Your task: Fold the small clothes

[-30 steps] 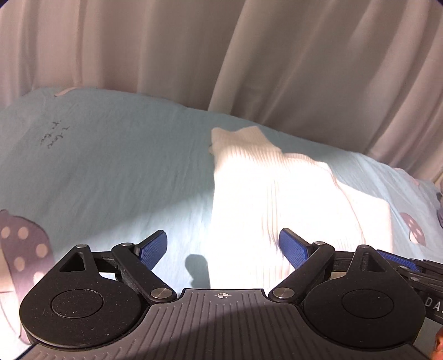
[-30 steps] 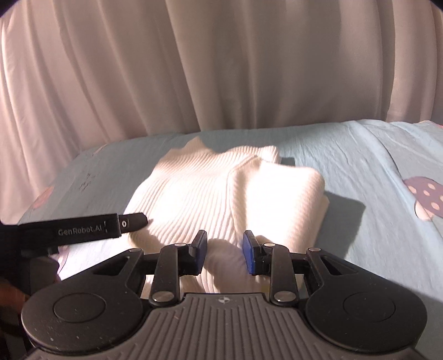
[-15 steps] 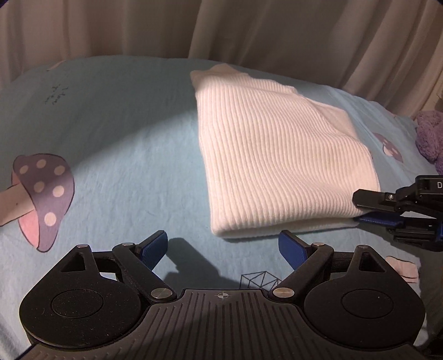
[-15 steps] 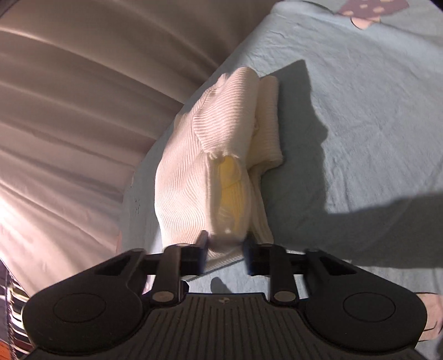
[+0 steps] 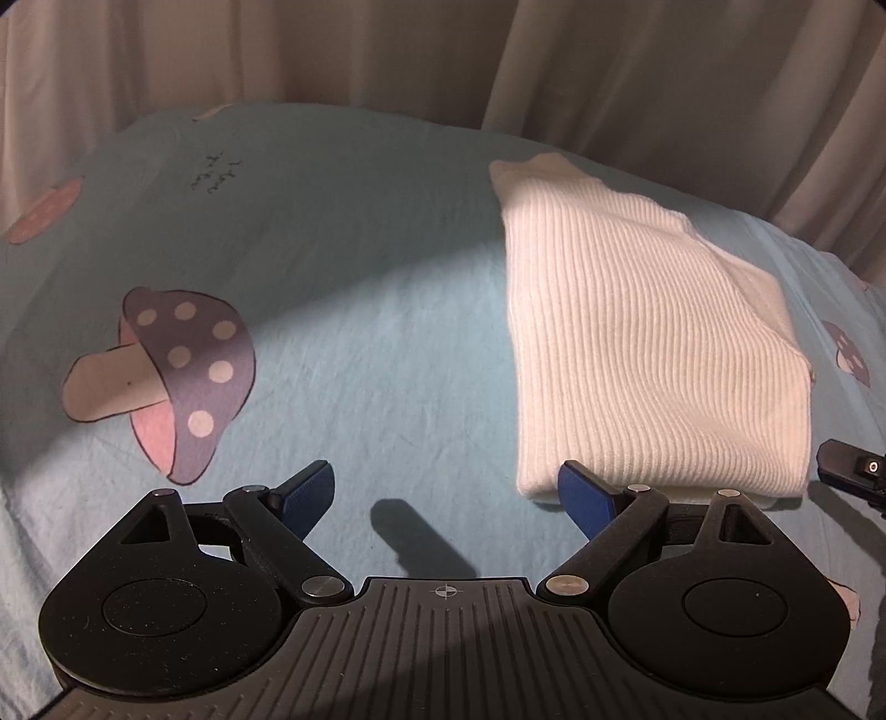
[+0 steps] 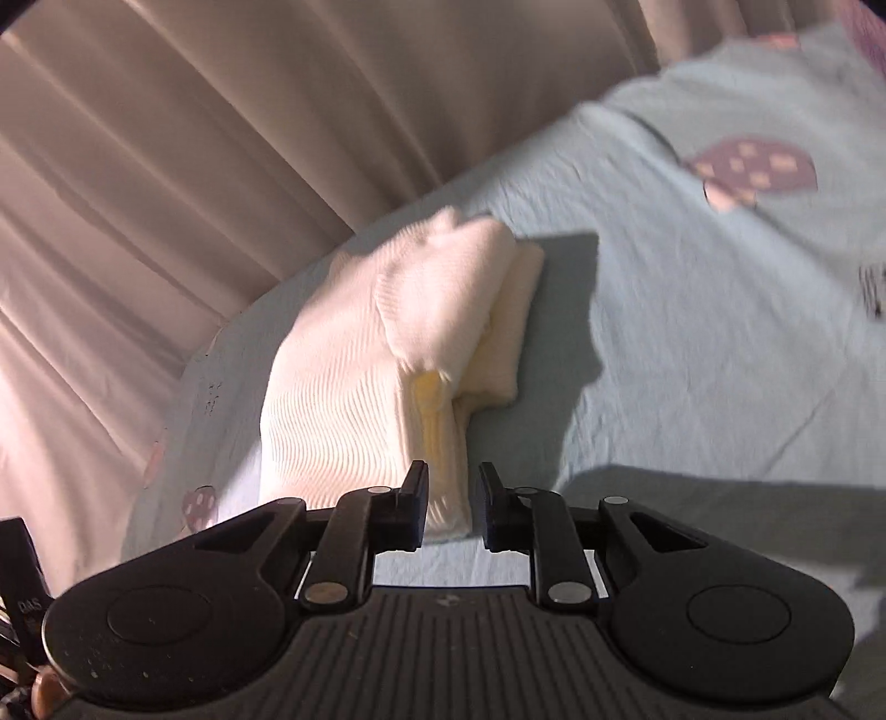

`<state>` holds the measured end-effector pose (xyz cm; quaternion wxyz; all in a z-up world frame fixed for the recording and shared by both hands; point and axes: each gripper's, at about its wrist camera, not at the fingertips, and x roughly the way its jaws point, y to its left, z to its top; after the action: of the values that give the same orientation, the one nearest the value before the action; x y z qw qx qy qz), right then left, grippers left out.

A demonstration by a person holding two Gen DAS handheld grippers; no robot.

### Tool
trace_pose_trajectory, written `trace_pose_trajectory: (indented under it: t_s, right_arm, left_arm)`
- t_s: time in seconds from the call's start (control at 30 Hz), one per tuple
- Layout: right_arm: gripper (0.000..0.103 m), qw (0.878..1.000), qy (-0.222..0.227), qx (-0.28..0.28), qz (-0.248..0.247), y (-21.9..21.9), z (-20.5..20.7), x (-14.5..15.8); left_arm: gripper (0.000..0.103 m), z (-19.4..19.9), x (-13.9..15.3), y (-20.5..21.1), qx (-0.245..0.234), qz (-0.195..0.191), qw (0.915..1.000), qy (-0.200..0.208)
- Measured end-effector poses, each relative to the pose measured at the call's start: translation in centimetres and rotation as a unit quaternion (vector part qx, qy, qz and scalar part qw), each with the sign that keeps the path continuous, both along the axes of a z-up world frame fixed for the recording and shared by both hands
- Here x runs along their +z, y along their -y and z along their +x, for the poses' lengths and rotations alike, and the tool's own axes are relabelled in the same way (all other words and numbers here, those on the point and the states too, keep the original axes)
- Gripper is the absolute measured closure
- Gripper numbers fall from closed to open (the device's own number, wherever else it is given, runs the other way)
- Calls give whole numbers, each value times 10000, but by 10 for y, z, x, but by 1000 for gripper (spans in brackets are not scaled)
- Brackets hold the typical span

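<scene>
And here's the white sweater (image 5: 653, 343), a ribbed knit folded into a thick rectangular stack, lying on the bed sheet (image 5: 360, 277) toward its far right side, close to the beige pleated curtain (image 5: 387, 50) hanging behind the bed. The ribs run lengthwise down the top layer, soft and even, with a rounded fold along the near edge. The sheet is pale blue cotton, lightly creased, printed with a spotted purple-and-pink mushroom (image 5: 166, 376) well to the left of the garment.

The left gripper (image 5: 446, 490) hovers over the sheet with its jaws spread wide, blue pads angled outward, nothing between them; the right-hand pad sits just at the sweater's near left corner.

Over to the right gripper (image 6: 453, 507): matte black linkage, jaws narrow, and the near corner of the sweater (image 6: 387, 354) sits in the gap between them. The fabric looks close to both pads, though whether they actually pinch it I cannot tell. From this side the stacked layers show clearly: a smoother flap draped on top, creamy yellowish folds tucked underneath, the whole bundle throwing a hard shadow across the sheet to its right.
</scene>
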<state>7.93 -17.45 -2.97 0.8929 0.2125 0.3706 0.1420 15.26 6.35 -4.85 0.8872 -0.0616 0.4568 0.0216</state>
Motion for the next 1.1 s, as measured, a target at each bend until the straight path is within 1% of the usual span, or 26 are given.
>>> trace_pose_trajectory:
  t_s: [0.03, 0.1, 0.17, 0.27, 0.33, 0.37, 0.47, 0.53, 0.63, 0.73, 0.83, 0.87, 0.9, 0.93, 0.97, 1.0, 1.03, 1.07, 1.1]
  right_arm:
    - [84, 9996, 180, 146, -177, -7, 0, 5]
    - [84, 9978, 279, 433, -427, -19, 8, 7]
    - [84, 9956, 188, 581, -714, -29, 12, -1]
    - [84, 9900, -109, 393, -1350, -39, 15, -18]
    - [83, 9928, -162, 364, -1130, -30, 15, -22]
    - [83, 9938, -213, 328, -1040, -24, 16, -22]
    - [82, 9969, -217, 305, -687, -10, 14, -23]
    - [81, 9982, -252, 389, -385, -6, 10, -26]
    - [81, 9977, -232, 530, -357, -11, 3, -29]
    - [80, 9977, -118, 545, -383, -16, 0, -30]
    - [79, 9982, -78, 521, -274, -16, 2, -30]
    - [82, 9984, -85, 515, -235, -15, 3, -30]
    - [91, 9986, -131, 512, -84, -12, 4, -31]
    - [91, 9981, -257, 488, 283, -4, 4, -33]
    - [92, 9941, -475, 394, 892, 6, 7, -39]
    - [92, 9836, -742, 241, 1626, 20, 11, -47]
    - [92, 9665, -996, 111, 2361, 32, 14, -58]
    - [92, 9467, -1214, 62, 2983, 41, 16, -69]
    - [93, 9243, -1427, 30, 3539, 49, 18, -82]
  left_arm:
    - [11, 1, 4, 1, 6, 25, 10000, 69]
    - [8, 3, 11, 4, 12, 72, 9996, 271]
    - [7, 9, 12, 9, -54, 116, 9994, 314]
    - [7, 20, 1, 18, -176, 189, 9994, 247]
    - [7, 27, -11, 21, -200, 274, 9994, -9]
    - [7, 27, -14, 20, -211, 236, 9995, -58]
    - [7, 22, -19, 11, -176, -75, 9998, -8]
    - [7, 19, -19, 4, -209, -406, 9989, 43]
    - [7, 17, -22, -6, -131, -883, 9960, -4]
    - [7, 17, -25, -14, -42, -1354, 9908, -44]
    - [7, 18, -24, -13, -128, -1430, 9896, -26]
    - [7, 18, -24, -12, -137, -1401, 9900, -38]
    - [7, 19, -24, -10, -146, -1372, 9904, -39]
    - [7, 19, -24, -9, -167, -1356, 9906, -42]
    - [7, 19, -24, -9, -184, -1342, 9908, -47]
    - [7, 21, -24, -8, -203, -1339, 9908, -53]
    - [7, 21, -24, -8, -222, -1359, 9905, -58]
    - [7, 21, -24, -9, -228, -1389, 9900, -61]
    - [7, 22, -24, -9, -232, -1424, 9895, -56]
